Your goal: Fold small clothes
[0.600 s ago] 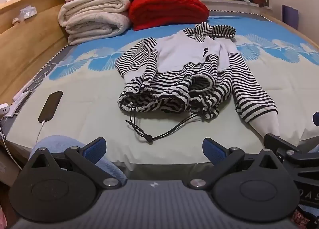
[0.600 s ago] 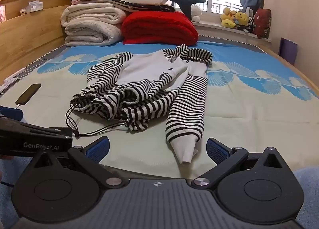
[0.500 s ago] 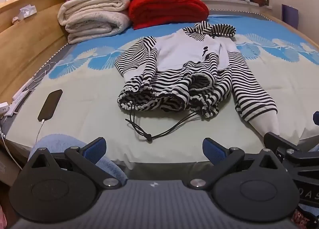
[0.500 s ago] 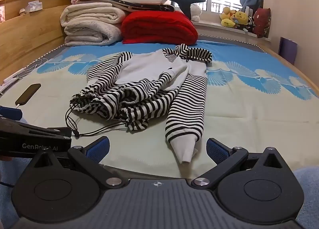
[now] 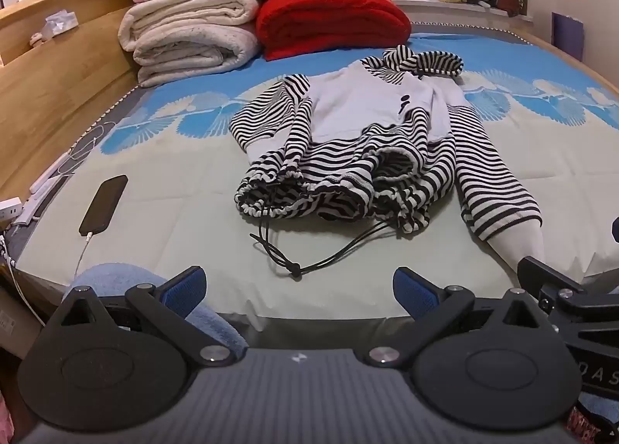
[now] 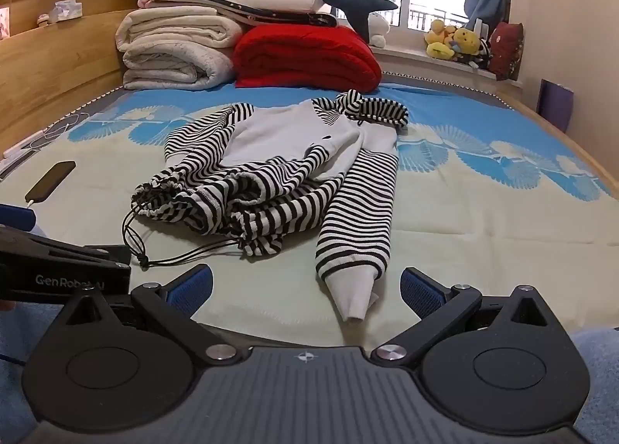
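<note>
A small black-and-white striped hoodie [image 5: 359, 126] with a pale grey chest lies crumpled on the bed, hood at the far end; it also shows in the right wrist view [image 6: 278, 173]. Its black drawstring [image 5: 309, 254] trails toward me. One striped sleeve [image 6: 359, 219] stretches toward the bed's near edge, ending in a grey cuff. My left gripper [image 5: 300, 287] is open and empty at the near edge, short of the drawstring. My right gripper [image 6: 305, 287] is open and empty, just before the sleeve cuff.
A black phone [image 5: 103, 204] on a white cable lies at the left on the bed sheet [image 5: 154, 211]. Folded cream blankets [image 5: 185, 37] and a red blanket [image 5: 332, 18] are stacked at the head. A wooden bed frame [image 5: 46, 95] runs along the left.
Both views have shifted only slightly; the hoodie sits a touch lower and nearer in frame. Both grippers stay open and the garment has not moved.
</note>
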A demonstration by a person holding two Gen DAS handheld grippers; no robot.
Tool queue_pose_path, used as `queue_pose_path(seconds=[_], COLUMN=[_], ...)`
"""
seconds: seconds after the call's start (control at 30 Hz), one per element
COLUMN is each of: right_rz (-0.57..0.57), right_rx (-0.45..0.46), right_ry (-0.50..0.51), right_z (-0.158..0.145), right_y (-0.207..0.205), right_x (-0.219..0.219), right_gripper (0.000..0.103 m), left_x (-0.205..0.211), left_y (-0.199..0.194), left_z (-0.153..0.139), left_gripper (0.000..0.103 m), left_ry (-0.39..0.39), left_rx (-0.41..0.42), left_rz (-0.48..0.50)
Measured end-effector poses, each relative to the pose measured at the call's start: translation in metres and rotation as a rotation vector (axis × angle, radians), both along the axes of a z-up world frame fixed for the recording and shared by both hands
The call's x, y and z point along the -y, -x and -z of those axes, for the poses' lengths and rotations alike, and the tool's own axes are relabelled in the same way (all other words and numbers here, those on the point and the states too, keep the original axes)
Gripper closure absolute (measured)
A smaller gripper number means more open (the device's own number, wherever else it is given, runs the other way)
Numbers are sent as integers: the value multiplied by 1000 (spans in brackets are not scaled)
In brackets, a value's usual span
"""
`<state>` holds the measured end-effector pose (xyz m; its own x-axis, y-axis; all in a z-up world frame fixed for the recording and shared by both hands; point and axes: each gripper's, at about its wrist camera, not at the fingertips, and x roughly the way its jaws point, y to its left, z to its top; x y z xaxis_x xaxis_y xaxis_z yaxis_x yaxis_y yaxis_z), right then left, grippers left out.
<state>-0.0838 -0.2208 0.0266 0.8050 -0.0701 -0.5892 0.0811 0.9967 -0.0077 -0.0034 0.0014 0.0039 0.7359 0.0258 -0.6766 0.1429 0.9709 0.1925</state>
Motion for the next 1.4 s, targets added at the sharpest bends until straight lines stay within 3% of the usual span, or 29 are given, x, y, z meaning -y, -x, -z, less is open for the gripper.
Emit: queue_pose_path(seconds=[1.4], right_rz=[-13], right_rx=[-12], right_ry=[18], right_z=[3], right_y=[-1], right_x=[-4], right_gripper=[1], left_x=[-3], left_y=[-2], left_z=[0], left_gripper=[0], left_ry=[10], left_rx=[-11], left_rz=[-14])
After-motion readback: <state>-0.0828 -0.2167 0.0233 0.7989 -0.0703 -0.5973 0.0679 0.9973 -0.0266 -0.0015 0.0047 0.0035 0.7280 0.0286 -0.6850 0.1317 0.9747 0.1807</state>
